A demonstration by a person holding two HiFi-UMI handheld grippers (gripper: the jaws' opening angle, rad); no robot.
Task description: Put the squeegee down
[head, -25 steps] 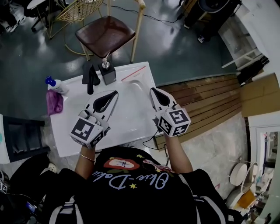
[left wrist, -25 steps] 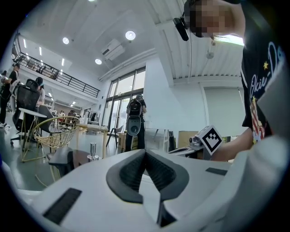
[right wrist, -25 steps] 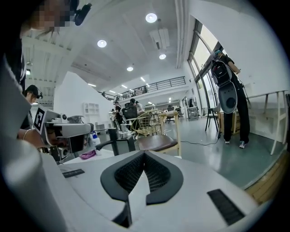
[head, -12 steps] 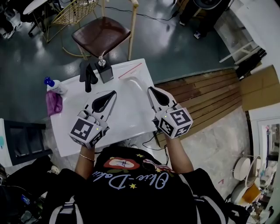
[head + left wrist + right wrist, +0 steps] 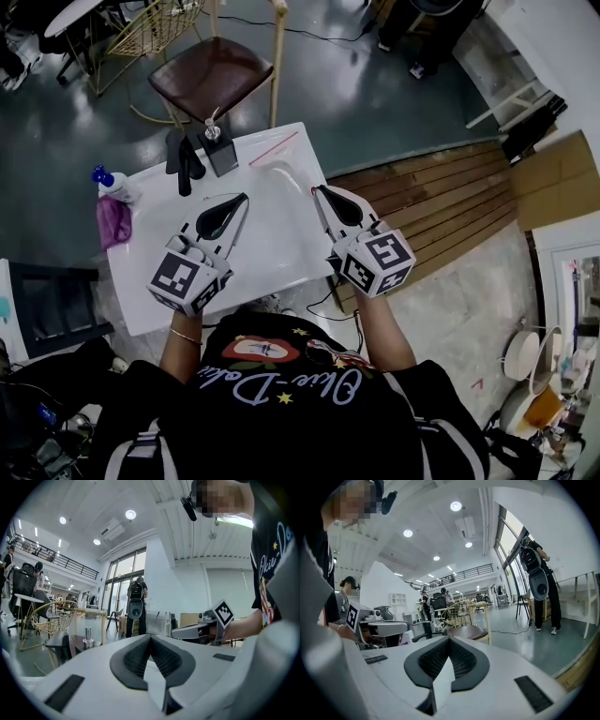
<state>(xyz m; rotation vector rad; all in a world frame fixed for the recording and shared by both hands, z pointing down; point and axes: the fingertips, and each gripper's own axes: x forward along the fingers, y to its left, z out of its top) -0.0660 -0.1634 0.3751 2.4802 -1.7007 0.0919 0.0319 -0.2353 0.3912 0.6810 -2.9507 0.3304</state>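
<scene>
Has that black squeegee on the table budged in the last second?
No. The squeegee lies just left of the black block, exactly as before; only the whole view shifted.

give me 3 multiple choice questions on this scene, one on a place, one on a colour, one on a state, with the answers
1. Where on the table does the purple cloth lie?
A. at its left edge
B. in its middle
C. at its right edge

2. What colour is the cap of the spray bottle?
A. red
B. blue
C. yellow

3. How do the jaws of the right gripper stand?
A. wide apart
B. shut, nothing between them
C. shut on the cloth

Answers:
1 A: the head view shows the cloth at the left edge, beside the spray bottle.
2 B: the cap shows blue in the head view.
3 B: the right gripper view shows the pads meeting with nothing between them.
</scene>
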